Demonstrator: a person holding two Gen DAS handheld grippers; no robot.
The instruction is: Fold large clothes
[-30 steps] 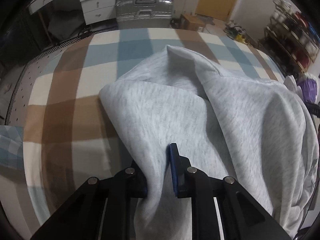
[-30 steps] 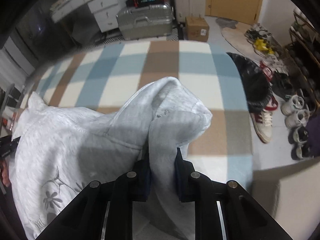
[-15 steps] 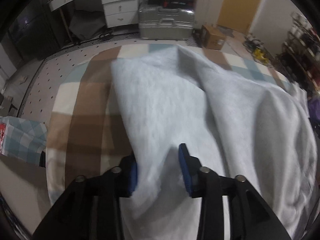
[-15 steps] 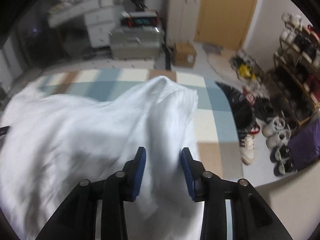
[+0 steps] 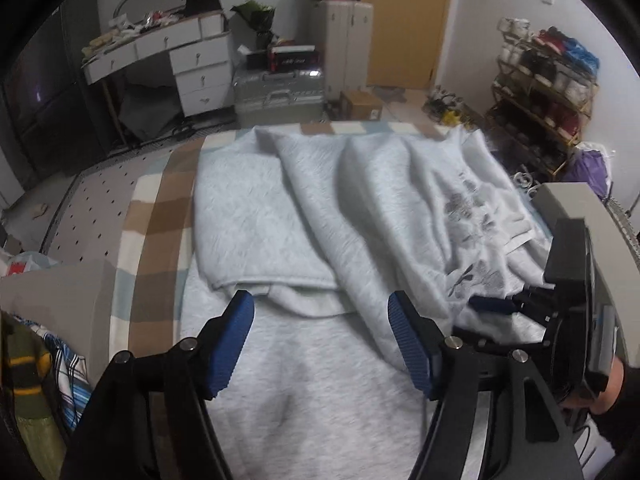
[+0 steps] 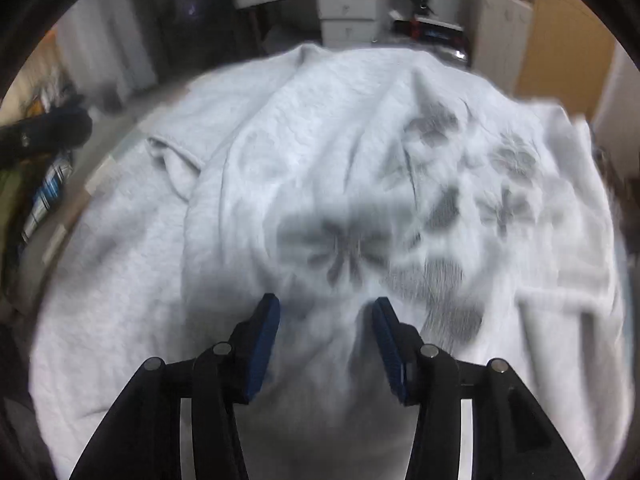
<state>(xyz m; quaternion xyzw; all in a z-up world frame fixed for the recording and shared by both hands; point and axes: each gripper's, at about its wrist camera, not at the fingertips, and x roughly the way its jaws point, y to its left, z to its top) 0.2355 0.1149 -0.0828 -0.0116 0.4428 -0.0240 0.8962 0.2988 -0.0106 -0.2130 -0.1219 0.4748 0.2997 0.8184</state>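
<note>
A light grey heathered fleece sweatshirt [image 5: 320, 216] with a dark grey flower print lies heaped on a bed covered by a brown, blue and cream checked blanket [image 5: 156, 216]. In the left wrist view the garment covers most of the bed from the near edge to the far edge, leaving a strip of blanket bare along the left edge. One layer lies folded over another, its hemmed edge running across just ahead of the fingers, and long ridges of cloth run away toward the far edge.

The left gripper [image 5: 322, 338], black with blue ribbed pads [image 5: 232, 344], stands wide open above the near part of the sweatshirt with nothing between its fingers. The right gripper [image 6: 326, 336] also has its fingers spread apart; a soft peak of the printed cloth rises in the gap between its pads [image 6: 264, 340], but they do not press on it. That view is blurred, so contact with the fabric cannot be told. In the left wrist view the right gripper [image 5: 520, 306] shows at the right edge of the bed, close against the printed part.

Beyond the far edge stand a silver hard-shell suitcase [image 5: 280, 94] and a white desk with drawers [image 5: 168, 60].
</note>
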